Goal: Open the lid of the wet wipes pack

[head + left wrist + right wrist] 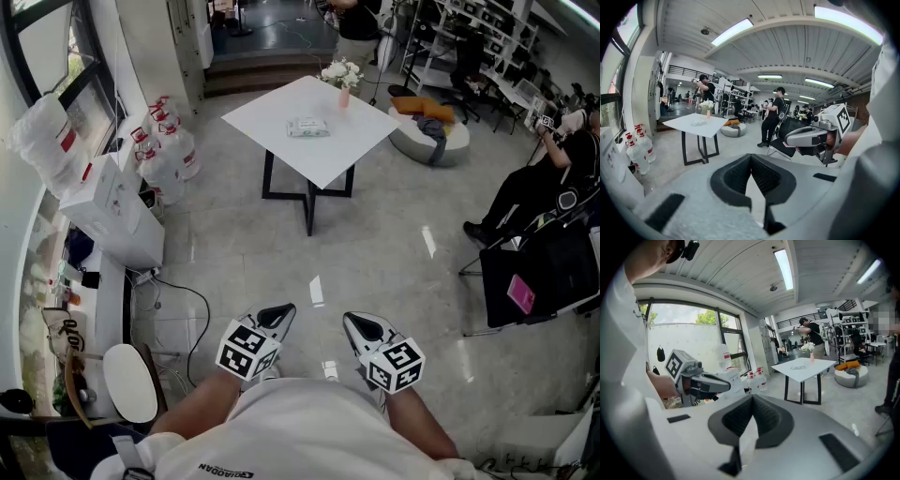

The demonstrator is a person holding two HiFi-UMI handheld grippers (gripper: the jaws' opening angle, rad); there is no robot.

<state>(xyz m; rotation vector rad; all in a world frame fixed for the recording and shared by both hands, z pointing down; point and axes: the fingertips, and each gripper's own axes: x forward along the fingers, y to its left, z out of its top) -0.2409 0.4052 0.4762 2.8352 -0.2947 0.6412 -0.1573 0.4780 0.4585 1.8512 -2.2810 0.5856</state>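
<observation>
Table (272,117), white, stands far across the floor, left gripper (279,312) and right gripper (359,323) sit near at the person's chest, both with jaws closed on nothing, wet wipes pack (307,127) lies mid-table well apart from them, flower vase (343,82) just beyond it.

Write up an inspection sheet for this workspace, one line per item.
Surface: white table, well ahead of both grippers.
Job's things: wet wipes pack lying flat on the table; lid state too small to tell.
Clutter: flower vase near the table's far corner.
Grippers: left gripper and right gripper both shut and empty, held close to the body.
Cables: black cable on the floor at left.
Surroundings: water bottles, white boxes, seated person.
</observation>
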